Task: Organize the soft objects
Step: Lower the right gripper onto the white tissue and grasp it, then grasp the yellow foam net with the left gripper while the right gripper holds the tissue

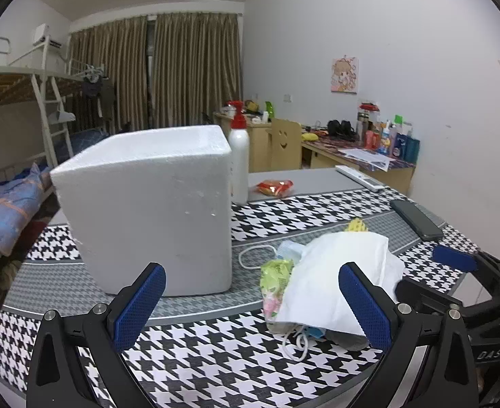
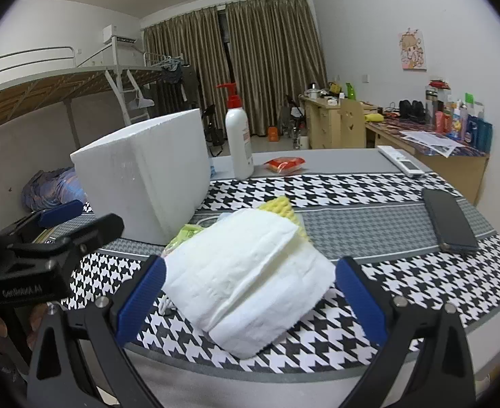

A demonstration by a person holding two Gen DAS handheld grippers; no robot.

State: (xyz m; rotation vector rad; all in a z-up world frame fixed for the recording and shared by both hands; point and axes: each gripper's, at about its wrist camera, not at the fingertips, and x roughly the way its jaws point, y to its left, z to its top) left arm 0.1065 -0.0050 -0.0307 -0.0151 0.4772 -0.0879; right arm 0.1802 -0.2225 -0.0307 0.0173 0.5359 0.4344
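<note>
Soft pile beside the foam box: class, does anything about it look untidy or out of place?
Yes. The folded white tissue wad lies tilted over a loose heap: a yellow bumpy sponge, a pale green packet and a white cord stick out beneath. Nothing appears spilled. The white foam box stands upright.

Lotion bottle [image 2: 238,136], phone [image 2: 449,219], remote [image 2: 399,161] on the table [image 2: 352,159].

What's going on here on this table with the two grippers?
A person holds a gripper in each hand over a houndstooth table cover. Both are open and empty. The right gripper faces a folded white cloth topping a pile of soft items, including a yellow sponge and a green packet. The left gripper hangs between that pile and the white foam box. Nothing is grasped.
</note>
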